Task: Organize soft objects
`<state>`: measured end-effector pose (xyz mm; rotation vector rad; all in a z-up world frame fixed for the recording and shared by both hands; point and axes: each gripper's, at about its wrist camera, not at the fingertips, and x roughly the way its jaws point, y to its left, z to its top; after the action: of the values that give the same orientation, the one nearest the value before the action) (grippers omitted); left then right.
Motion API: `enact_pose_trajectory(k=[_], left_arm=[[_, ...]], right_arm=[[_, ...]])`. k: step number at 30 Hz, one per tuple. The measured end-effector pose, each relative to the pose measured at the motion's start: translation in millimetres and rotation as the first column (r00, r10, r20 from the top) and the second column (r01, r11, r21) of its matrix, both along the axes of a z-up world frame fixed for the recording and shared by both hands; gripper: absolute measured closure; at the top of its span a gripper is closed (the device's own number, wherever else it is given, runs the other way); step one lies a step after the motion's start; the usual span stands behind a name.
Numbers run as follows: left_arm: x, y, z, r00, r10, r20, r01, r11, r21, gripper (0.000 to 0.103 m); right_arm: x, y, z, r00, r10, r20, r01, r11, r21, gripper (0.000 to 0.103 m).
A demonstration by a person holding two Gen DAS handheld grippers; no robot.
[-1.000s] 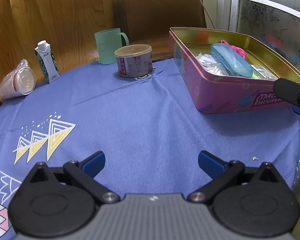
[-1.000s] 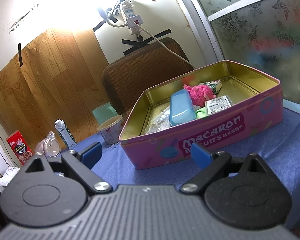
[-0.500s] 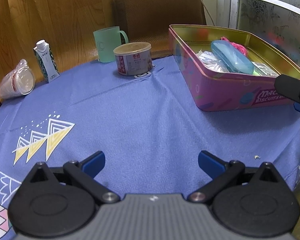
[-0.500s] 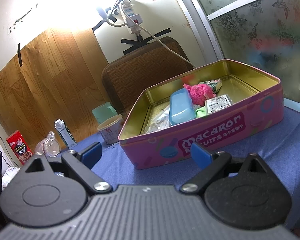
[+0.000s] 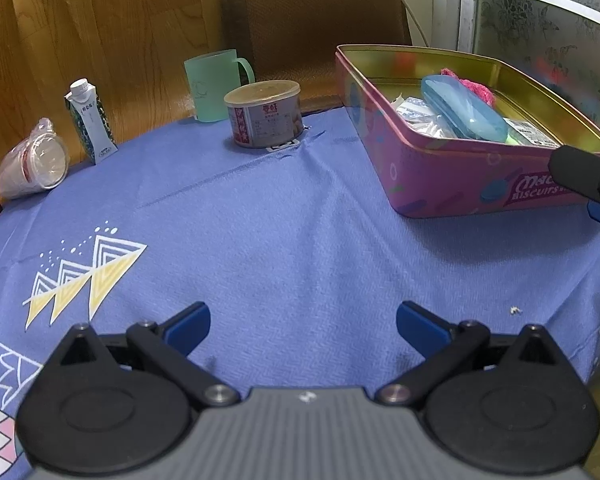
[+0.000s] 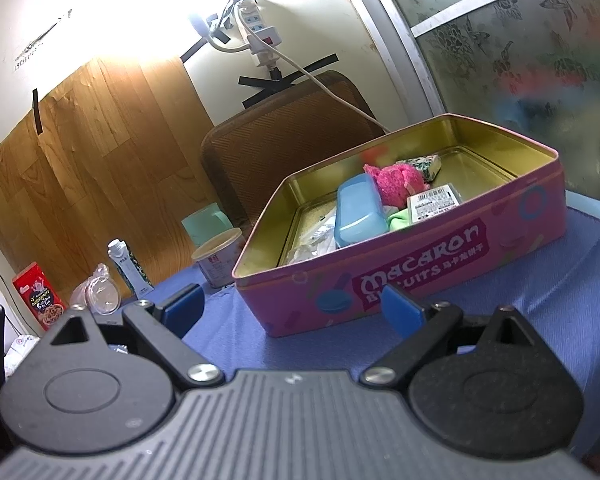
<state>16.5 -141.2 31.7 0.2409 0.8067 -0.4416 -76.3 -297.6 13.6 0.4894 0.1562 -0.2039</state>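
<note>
A pink macaron biscuit tin (image 5: 452, 184) (image 6: 440, 276) stands open on the blue tablecloth, at the right of the left wrist view. Inside lie a blue plastic case (image 5: 462, 106) (image 6: 358, 210), a fluffy pink soft item (image 5: 474, 87) (image 6: 396, 184), a green cloth (image 6: 400, 218), a barcoded packet (image 6: 434, 202) and clear wrappers (image 5: 416, 114). My left gripper (image 5: 303, 326) hovers open over bare cloth, well short of the tin. My right gripper (image 6: 292, 306) is open just in front of the tin's long side, holding nothing; one of its fingers (image 5: 584, 178) shows at the right edge.
Behind the tin stand a lidded can (image 5: 264, 114), a green mug (image 5: 212, 84), a small drink carton (image 5: 90, 120) and bagged plastic cups (image 5: 34, 164). A red box (image 6: 40, 300) sits far left. A brown chair back (image 5: 316, 28) is beyond the table edge.
The left wrist view has dropped slightly, so the tin and can sit a little higher in frame. The right gripper has barely moved. Both stay open.
</note>
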Motion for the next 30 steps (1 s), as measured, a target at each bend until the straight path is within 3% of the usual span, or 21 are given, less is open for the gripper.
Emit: enact_pose_trajectory(k=[30], left_arm=[[1.5,-0.2,-2.6,1.000,-0.006,-0.011,0.006,1.000,0.001,0.000]], right_arm=[[0.4,0.7,-1.0,1.000,-0.006,-0.008,0.007,1.000,0.008,0.006]])
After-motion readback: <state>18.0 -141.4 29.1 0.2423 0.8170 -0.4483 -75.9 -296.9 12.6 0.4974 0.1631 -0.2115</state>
